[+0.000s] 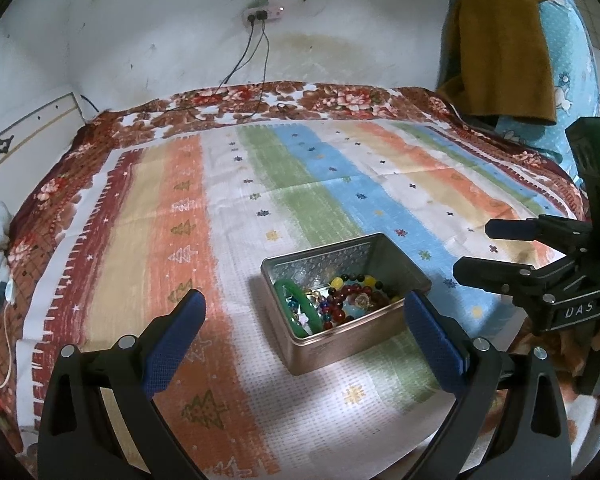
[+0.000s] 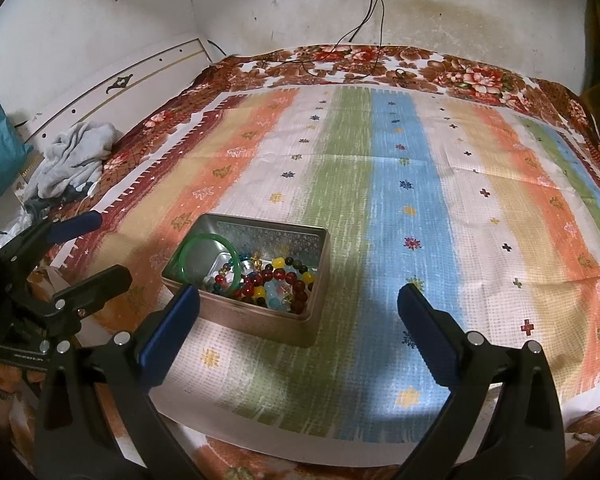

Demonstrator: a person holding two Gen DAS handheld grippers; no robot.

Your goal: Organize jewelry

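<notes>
On the bed, at 12 o'clock from my left claw [image 1: 302,322], stands the open tin [image 1: 342,344] with the beads [image 1: 354,298] and green bangle [image 1: 300,306] inside. Both claws, left and right claw [image 2: 298,326], are wide and empty. All jewelry lies in the tin: either gathered already, or waiting for sorting out.

You have one metal tin [image 2: 260,322] and one green bangle [image 2: 210,242] inside it. Two grippers show; the loose beads [image 2: 276,280] are too many to count.
</notes>
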